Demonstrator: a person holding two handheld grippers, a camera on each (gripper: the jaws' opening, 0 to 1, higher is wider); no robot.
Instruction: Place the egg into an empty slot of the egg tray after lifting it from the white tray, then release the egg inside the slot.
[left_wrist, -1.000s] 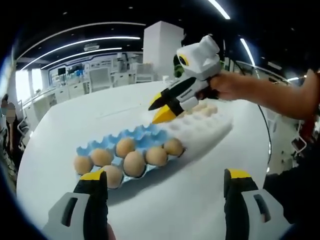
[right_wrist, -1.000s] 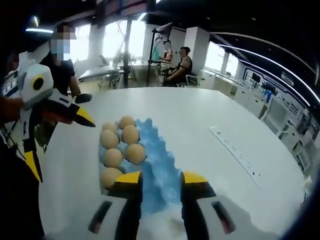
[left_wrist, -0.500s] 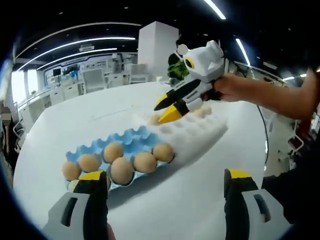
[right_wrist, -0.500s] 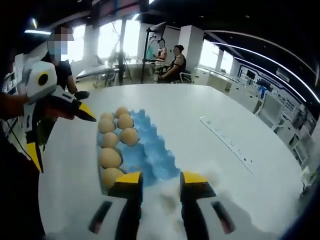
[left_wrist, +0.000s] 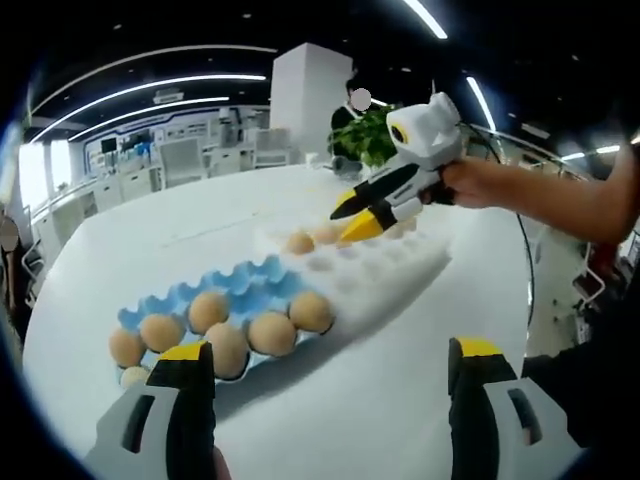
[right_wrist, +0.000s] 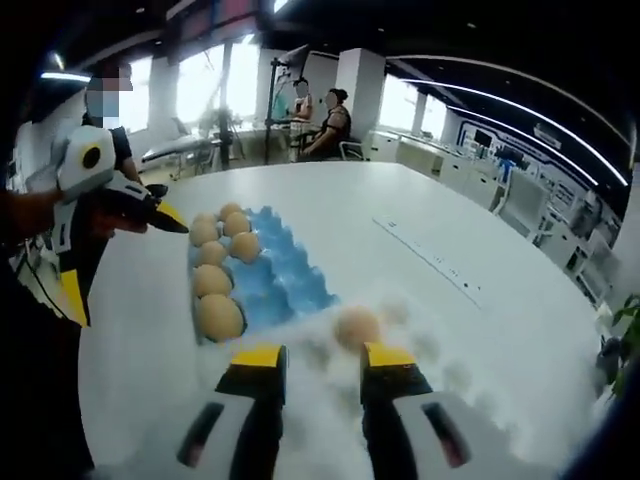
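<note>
While the right hand-held gripper (right_wrist: 323, 362) hangs low over the white tray (right_wrist: 470, 400), its jaws stand part-open and hold nothing; an egg (right_wrist: 357, 327) lies in the tray just ahead of the right fingertip, near but not between the jaws. Step in hand, as I judge it: the approach for the pick, egg not yet gripped. Next move calls for shifting the jaws to straddle that egg, then closing gently, since a shell would crack under a hard pinch. Blue egg tray (right_wrist: 290, 285) lies beyond on the white surface (right_wrist: 350, 220), touching or just beside the white tray; its near row holds eggs, the far slots look empty. Left hand-held gripper (left_wrist: 330, 365) is held wide open and empty, back from the trays. Right forearm (left_wrist: 560, 195) reaches out level across the surface, gripper nose pitched down toward the tray.
</note>
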